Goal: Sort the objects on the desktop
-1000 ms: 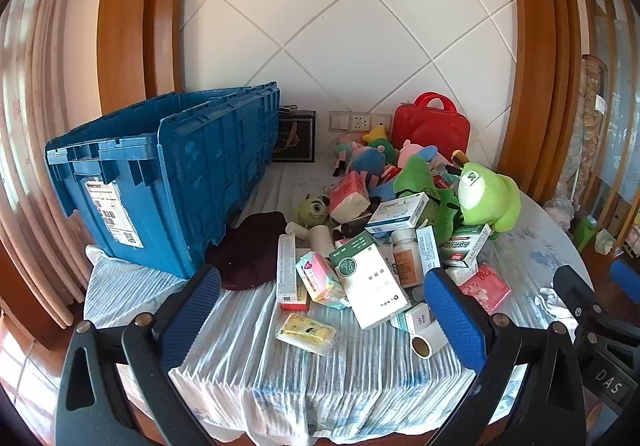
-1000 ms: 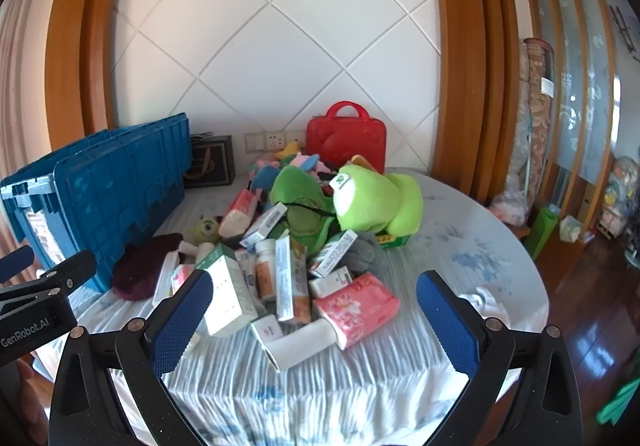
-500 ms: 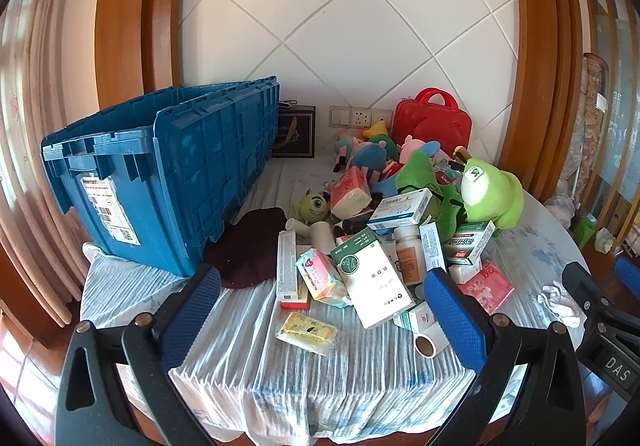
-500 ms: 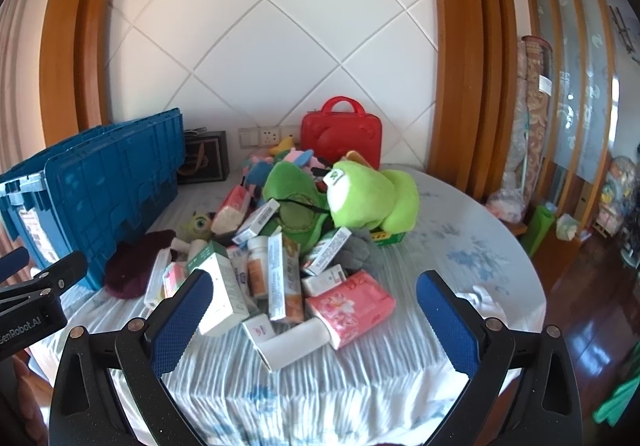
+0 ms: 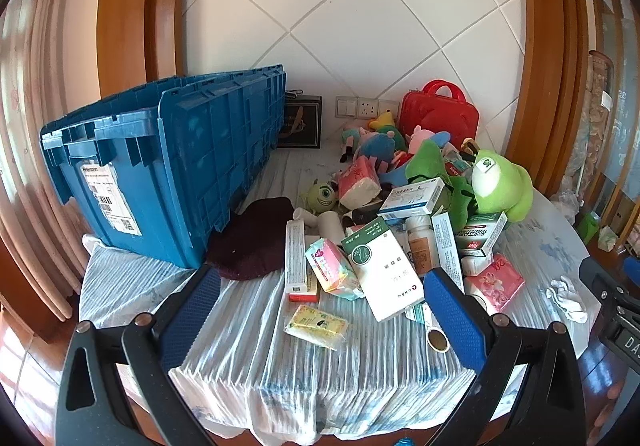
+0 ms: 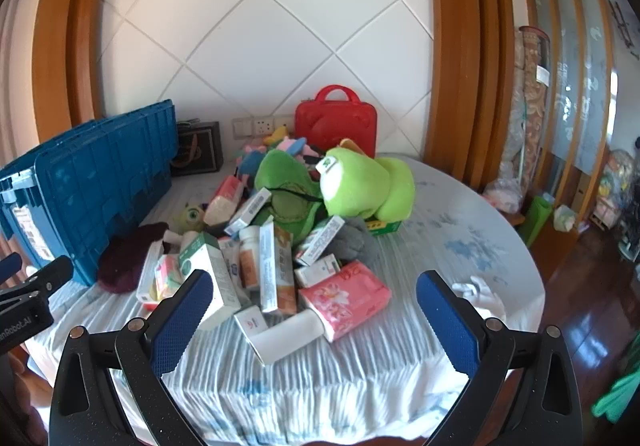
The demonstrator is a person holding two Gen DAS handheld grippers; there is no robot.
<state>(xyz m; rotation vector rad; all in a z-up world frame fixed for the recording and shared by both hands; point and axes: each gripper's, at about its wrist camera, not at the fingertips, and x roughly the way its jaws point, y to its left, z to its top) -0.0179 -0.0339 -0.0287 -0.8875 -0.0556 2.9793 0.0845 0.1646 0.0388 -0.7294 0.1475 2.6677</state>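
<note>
Compared with a second ago, both views have crept a little nearer the heap, and the left tool and right tool remain spread wide and empty above the near edge of the table. Only the left view shows the yellow packet lying alone before the pile, while only the right shows the grey plush under the green frog plush. Boxes, a white bottle and a pink tissue pack lie jumbled mid-table beside the blue crate.
</note>
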